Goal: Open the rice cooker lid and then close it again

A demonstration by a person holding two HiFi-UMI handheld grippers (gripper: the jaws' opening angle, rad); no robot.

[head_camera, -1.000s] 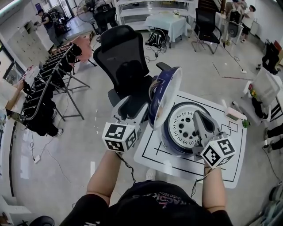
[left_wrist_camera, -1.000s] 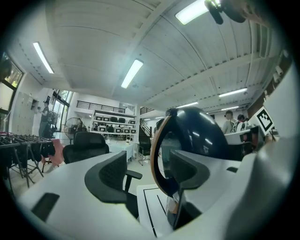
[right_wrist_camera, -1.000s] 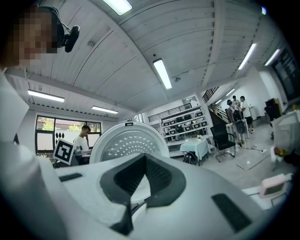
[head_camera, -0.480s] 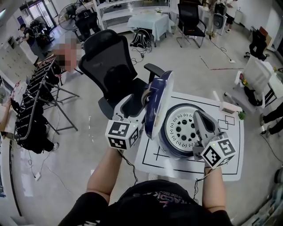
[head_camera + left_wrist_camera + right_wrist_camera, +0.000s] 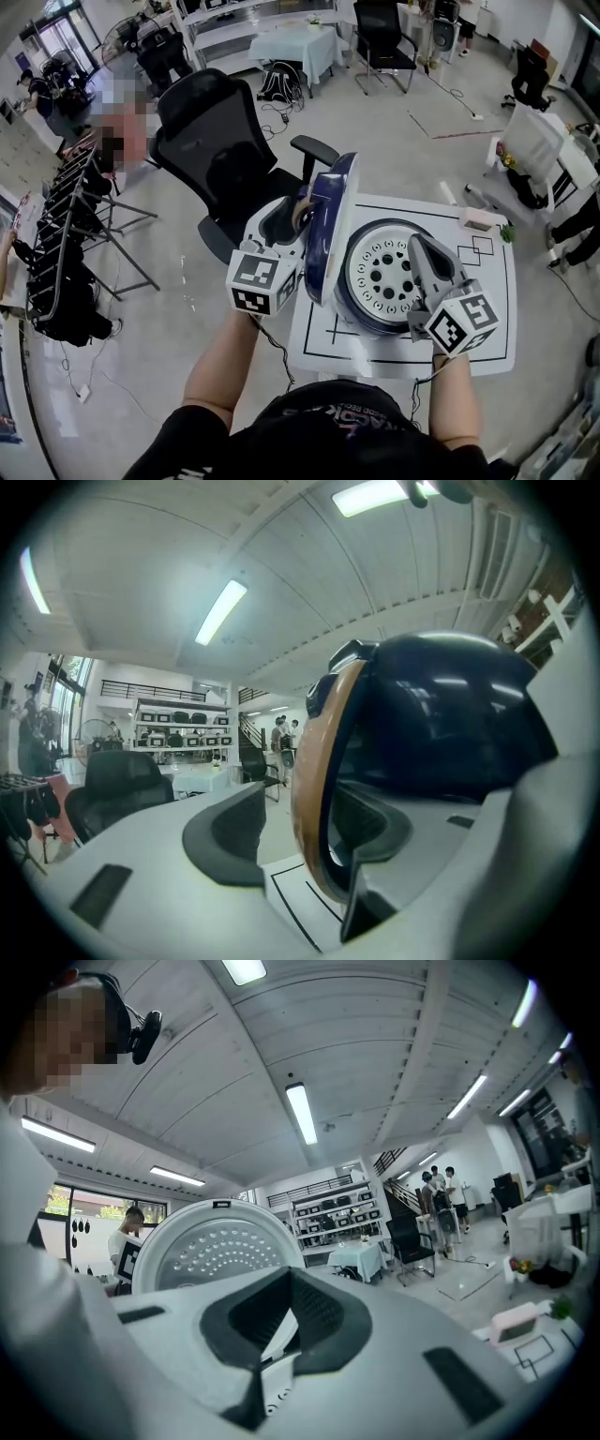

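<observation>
**Lid Standing Open, Left Jaws Narrowing Around Its Rim**

The rice cooker (image 5: pixel 366 323) is sitting on the white, line-marked table (image 5: pixel 487 309). Its lid (image 5: pixel 323 230) is standing upright at the body's 9 o'clock side, so the opening half is looking done and the closing half is waiting. The left gripper (image 5: pixel 305 822) is reaching in from the lid's 8 o'clock. Its jaws have just been closing and are straddling the lid's coppery rim, yet a gap is showing between one pad and the rim, so they are not clamping it. The right gripper (image 5: pixel 277 1335) is hovering at the body's 4 o'clock with its jaws pressed together on nothing, facing the lid's dimpled white inner plate.

The lid is looking rigid and fairly light, carried by its hinge, with a glossy dark shell that is probably slippery. I am judging the rim near the free edge, away from the hinge, as the best hold, since a thin edge is giving the pads purchase and leverage. Latching is probably calling for a firm downward press.
</observation>
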